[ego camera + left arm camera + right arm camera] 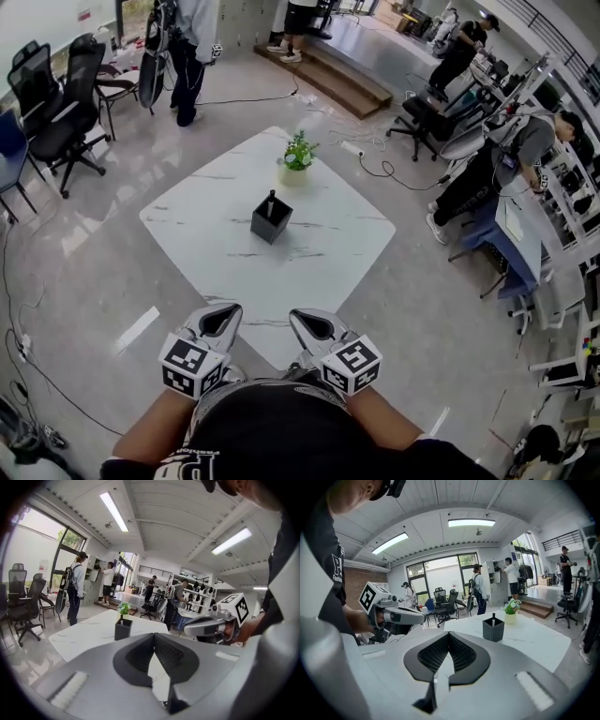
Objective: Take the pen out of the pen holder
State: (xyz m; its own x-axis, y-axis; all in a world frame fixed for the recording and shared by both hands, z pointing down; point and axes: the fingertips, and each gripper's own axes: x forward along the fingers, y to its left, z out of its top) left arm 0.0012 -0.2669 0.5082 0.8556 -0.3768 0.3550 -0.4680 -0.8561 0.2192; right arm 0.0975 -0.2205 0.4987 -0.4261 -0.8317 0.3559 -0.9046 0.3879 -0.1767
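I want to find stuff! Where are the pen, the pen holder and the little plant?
pen (272, 199): head view, its dark top end.
pen holder (267, 230): head view, its near wall.
plant (299, 150): head view, its green leaves.

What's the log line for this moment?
phase: not started | pen: in pen holder | left claw: shut, empty | right claw: shut, empty
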